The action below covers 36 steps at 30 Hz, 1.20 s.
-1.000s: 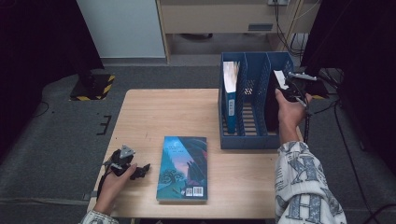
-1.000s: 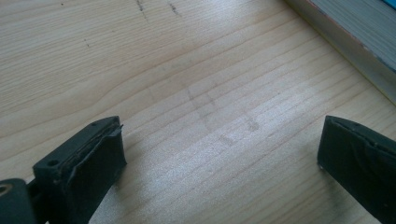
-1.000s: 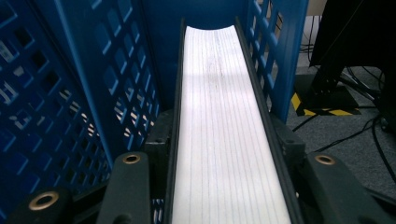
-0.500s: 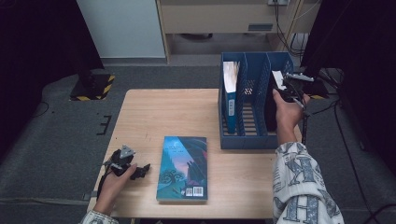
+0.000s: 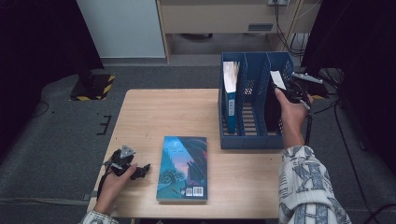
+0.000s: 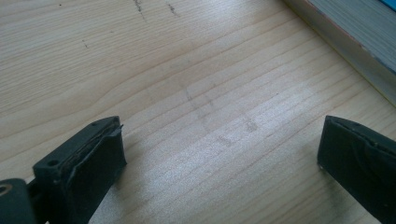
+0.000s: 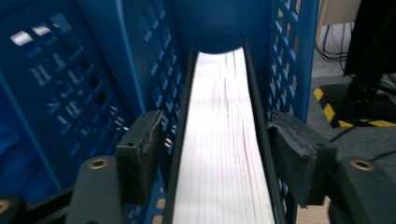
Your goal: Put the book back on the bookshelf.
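Note:
A black-covered book (image 5: 272, 100) stands on end in the right slot of the blue file rack (image 5: 252, 140), its white page edge (image 7: 219, 116) facing up. My right gripper (image 5: 286, 91) straddles its top. The jaws have just been opening, and in the right gripper view (image 7: 217, 144) both pads stand a little off the covers. A second book with a blue cover (image 5: 183, 161) lies flat near the table's front edge. My left gripper (image 5: 141, 171) rests just left of it, open, with bare wood between the jaws (image 6: 219, 154). The book's page edge (image 6: 355, 37) shows beyond them.
Another blue-spined book (image 5: 229, 93) stands in the rack's left slot, and the middle slot holds nothing. The rack's perforated wall (image 7: 116, 56) is close beside my right jaws. A yellow-black striped base (image 5: 91, 86) sits on the floor left of the table (image 5: 168, 112).
The right hand has barely shifted at the rack's right slot. The left hand and the flat book are where they were.

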Each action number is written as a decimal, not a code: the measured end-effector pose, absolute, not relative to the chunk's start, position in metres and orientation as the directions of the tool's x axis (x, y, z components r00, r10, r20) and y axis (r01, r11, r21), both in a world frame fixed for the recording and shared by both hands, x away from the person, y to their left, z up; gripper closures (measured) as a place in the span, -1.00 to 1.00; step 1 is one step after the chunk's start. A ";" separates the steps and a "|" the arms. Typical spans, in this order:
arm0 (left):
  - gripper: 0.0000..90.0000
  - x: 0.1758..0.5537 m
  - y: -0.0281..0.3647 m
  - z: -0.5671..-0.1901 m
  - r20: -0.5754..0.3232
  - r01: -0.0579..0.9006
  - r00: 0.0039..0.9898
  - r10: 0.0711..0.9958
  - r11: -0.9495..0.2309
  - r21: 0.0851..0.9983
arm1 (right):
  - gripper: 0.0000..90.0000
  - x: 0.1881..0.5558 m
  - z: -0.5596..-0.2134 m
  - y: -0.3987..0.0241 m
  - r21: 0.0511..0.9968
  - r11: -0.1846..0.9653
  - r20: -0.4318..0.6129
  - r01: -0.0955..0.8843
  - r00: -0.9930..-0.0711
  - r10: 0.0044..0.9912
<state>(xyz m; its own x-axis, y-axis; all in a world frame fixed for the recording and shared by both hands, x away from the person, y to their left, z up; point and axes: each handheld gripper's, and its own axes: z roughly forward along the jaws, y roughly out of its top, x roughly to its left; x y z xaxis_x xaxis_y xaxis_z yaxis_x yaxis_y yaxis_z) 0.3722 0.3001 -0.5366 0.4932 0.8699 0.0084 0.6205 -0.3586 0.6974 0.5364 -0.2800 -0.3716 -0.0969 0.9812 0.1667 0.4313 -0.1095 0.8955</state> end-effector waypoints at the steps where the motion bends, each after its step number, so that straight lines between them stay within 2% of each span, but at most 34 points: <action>1: -1.00 0.372 0.300 -0.537 0.008 0.621 0.493 0.870 -0.358 0.698 | -0.30 0.535 -0.370 -0.280 0.897 -0.103 0.159 0.430 -0.096 0.983; 5: -1.00 0.372 0.300 -0.537 0.009 0.621 0.492 0.870 -0.358 0.697 | -0.56 0.528 -0.364 -0.282 0.905 -0.090 0.153 0.417 -0.119 0.981; 12: -1.00 0.372 0.300 -0.537 0.009 0.622 0.491 0.871 -0.357 0.697 | -0.77 0.510 -0.359 -0.282 0.923 -0.059 0.125 0.380 -0.152 0.981; 20: -1.00 0.372 0.300 -0.537 0.009 0.622 0.490 0.872 -0.357 0.697 | -0.89 0.490 -0.363 -0.289 0.920 -0.066 0.144 0.386 -0.176 0.974; 36: -1.00 0.372 0.298 -0.536 0.003 0.624 0.497 0.868 -0.359 0.694 | -0.89 0.424 -0.398 -0.277 0.915 -0.033 0.133 0.402 -0.224 0.966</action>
